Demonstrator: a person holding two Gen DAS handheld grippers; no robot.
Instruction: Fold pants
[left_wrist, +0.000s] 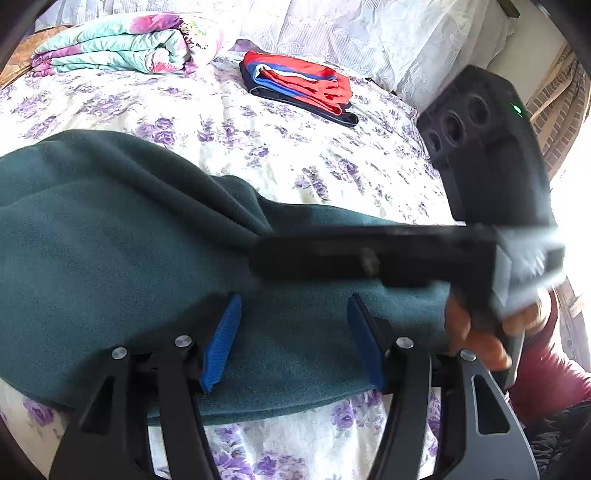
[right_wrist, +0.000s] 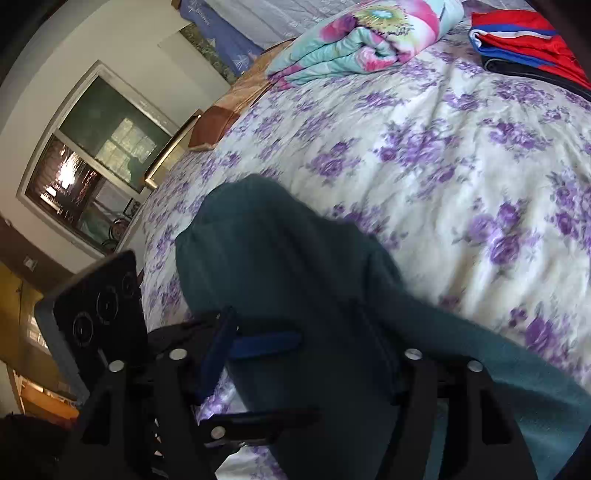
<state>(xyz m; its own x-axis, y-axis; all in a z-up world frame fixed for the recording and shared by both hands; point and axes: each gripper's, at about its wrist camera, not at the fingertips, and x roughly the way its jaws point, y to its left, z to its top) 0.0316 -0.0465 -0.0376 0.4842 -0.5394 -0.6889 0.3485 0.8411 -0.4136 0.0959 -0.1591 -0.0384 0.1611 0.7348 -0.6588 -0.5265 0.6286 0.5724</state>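
Observation:
Dark teal pants (left_wrist: 147, 240) lie spread on the flowered bedspread (left_wrist: 280, 155). My left gripper (left_wrist: 293, 343) is open, its blue pads wide apart, and the cloth lies flat between them near the pants' front edge. A blurred black finger (left_wrist: 332, 251) of the right gripper crosses over the pants from the right, with a hand (left_wrist: 476, 339) behind it. In the right wrist view the pants (right_wrist: 288, 258) rise in a hump. My right gripper (right_wrist: 301, 350) is open astride them, its right pad half lost in the cloth. The left gripper (right_wrist: 295, 380) reaches in from the left.
A folded red and blue garment (left_wrist: 299, 85) lies at the far side of the bed, and a folded flowered quilt (left_wrist: 122, 44) at the far left. Pale curtains (left_wrist: 369, 33) hang behind. A window (right_wrist: 99, 166) and the bed's left edge show in the right wrist view.

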